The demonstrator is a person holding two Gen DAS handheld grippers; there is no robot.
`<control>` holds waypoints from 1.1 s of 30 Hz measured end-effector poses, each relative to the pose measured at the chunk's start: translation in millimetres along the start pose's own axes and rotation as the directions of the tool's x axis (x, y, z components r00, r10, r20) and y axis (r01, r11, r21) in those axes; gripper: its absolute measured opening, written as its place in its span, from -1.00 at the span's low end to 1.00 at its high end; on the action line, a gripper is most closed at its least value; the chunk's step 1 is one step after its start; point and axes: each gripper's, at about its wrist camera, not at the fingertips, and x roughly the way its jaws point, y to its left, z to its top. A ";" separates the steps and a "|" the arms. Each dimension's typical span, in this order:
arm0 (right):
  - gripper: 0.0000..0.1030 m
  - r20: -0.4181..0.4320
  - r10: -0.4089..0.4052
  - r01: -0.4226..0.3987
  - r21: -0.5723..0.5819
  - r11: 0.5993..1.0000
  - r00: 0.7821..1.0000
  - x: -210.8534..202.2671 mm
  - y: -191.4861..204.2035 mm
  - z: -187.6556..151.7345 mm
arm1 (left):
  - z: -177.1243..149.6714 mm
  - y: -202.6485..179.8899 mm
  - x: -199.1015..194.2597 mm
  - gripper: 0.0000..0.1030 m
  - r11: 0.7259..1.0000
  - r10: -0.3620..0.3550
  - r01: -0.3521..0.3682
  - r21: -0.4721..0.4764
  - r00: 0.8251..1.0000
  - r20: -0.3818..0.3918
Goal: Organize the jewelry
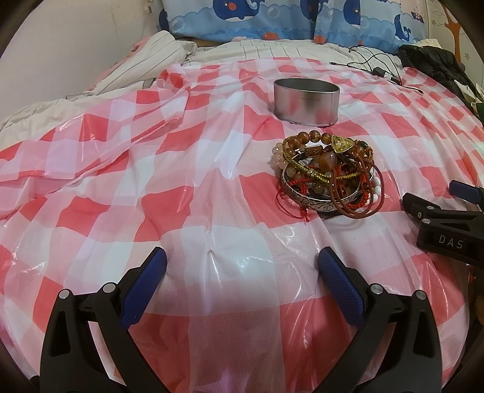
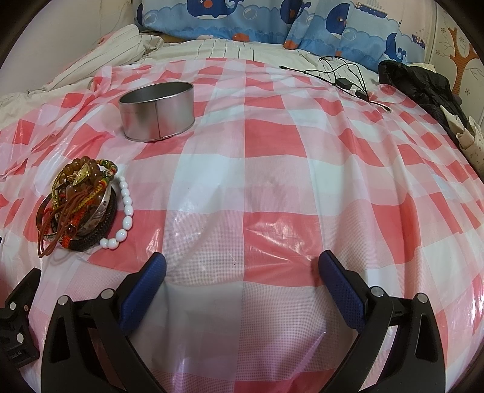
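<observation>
Beaded bracelets (image 1: pixel 328 175) lay heaped just in front of the metal tin (image 1: pixel 305 101), whose visible inside looked bare; nothing seemed sorted yet. Left gripper (image 1: pixel 242 269) and right gripper (image 2: pixel 242 272) hung spread and unladen, nearer than the heap.

A bed (image 2: pixel 257 51) fills the frame under a red-checked plastic cloth (image 2: pixel 272 151); whale-print pillows (image 2: pixel 242 18) along the top; pale wall (image 1: pixel 60 45) upper left.

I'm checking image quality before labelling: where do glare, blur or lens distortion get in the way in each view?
Left wrist view: glare streaks on the plastic checked cloth, smeared reflections on the metal tin, dark fisheye corners; the jewelry pile is sharp. Right wrist view: glossy patches on the cloth, checks bulge outward toward the edges, the white bead bracelet is crisp.
</observation>
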 end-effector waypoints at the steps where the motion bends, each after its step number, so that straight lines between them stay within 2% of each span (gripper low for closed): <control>1: 0.86 -0.001 0.001 -0.001 0.001 1.000 1.000 0.1 0.5 0.8 | -0.1 -0.2 0.0 0.88 1.000 -0.001 0.001 0.000 1.000 0.000; 6: 0.86 -0.013 0.031 -0.031 0.026 0.999 0.999 1.6 -4.8 0.3 | 9.5 4.5 -0.9 0.88 0.999 -0.038 0.038 0.017 0.999 -0.018; 14: 0.86 -0.013 0.036 -0.035 0.026 0.999 0.999 -0.4 -5.2 -0.1 | 12.7 6.1 -6.0 0.88 0.997 -0.080 0.080 0.013 0.997 0.007; 27: 0.86 0.011 0.034 -0.034 0.014 0.999 0.999 -5.7 -1.3 0.0 | 14.3 21.4 -16.2 0.88 0.988 -0.148 0.150 -0.043 0.988 0.046; 31: 0.86 0.078 0.071 -0.075 0.046 0.996 0.994 -18.8 -6.0 -2.0 | 13.2 24.9 -16.0 0.88 0.989 -0.133 0.135 -0.056 0.990 0.046; 33: 0.86 0.128 0.139 -0.149 0.067 0.987 0.982 -29.1 -8.2 -4.2 | 13.0 26.6 -15.5 0.88 0.989 -0.131 0.134 -0.067 0.990 0.045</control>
